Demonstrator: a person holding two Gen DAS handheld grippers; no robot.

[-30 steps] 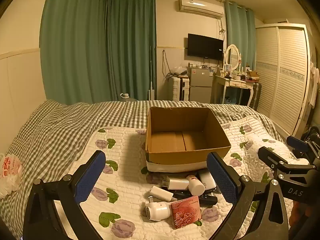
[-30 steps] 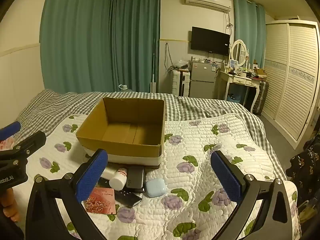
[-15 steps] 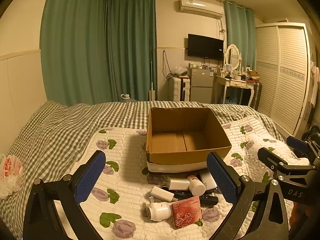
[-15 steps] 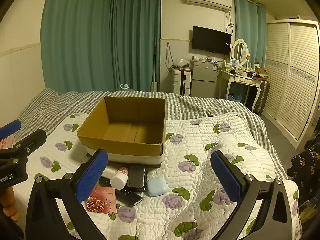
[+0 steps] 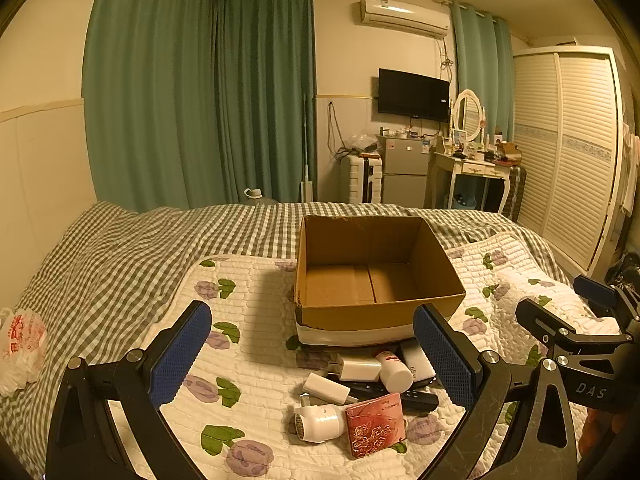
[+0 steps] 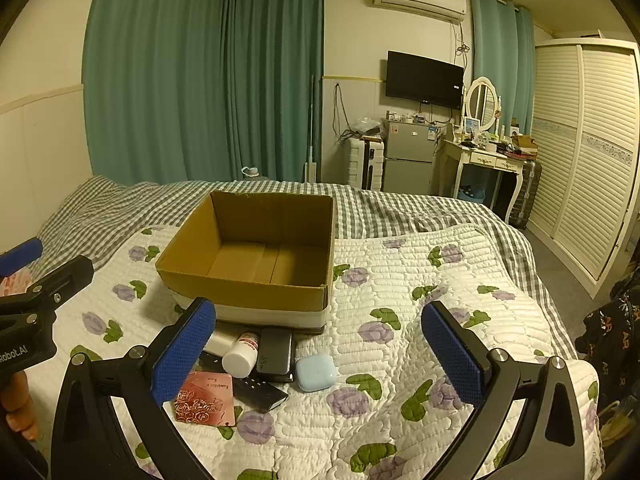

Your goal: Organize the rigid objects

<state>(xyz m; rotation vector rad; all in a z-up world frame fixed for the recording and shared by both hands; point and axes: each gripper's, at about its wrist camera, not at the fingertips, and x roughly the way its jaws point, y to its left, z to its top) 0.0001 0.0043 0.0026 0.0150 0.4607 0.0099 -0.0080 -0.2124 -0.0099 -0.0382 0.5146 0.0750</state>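
Note:
An empty open cardboard box stands on the quilted bed. In front of it lies a pile: a white pill bottle, a red rose-patterned case, white chargers, a white plug device, a black remote, a dark power bank and a light blue earbud case. My left gripper is open and empty, above the pile. My right gripper is open and empty, above the pile's right side.
A floral white quilt covers a grey checked bedspread. A plastic bag lies at the bed's left edge. Green curtains, a wardrobe, a fridge and a dressing table stand beyond the bed.
Both views have shifted very slightly; the box and pile sit a touch lower in frame. Nothing was gripped or moved.

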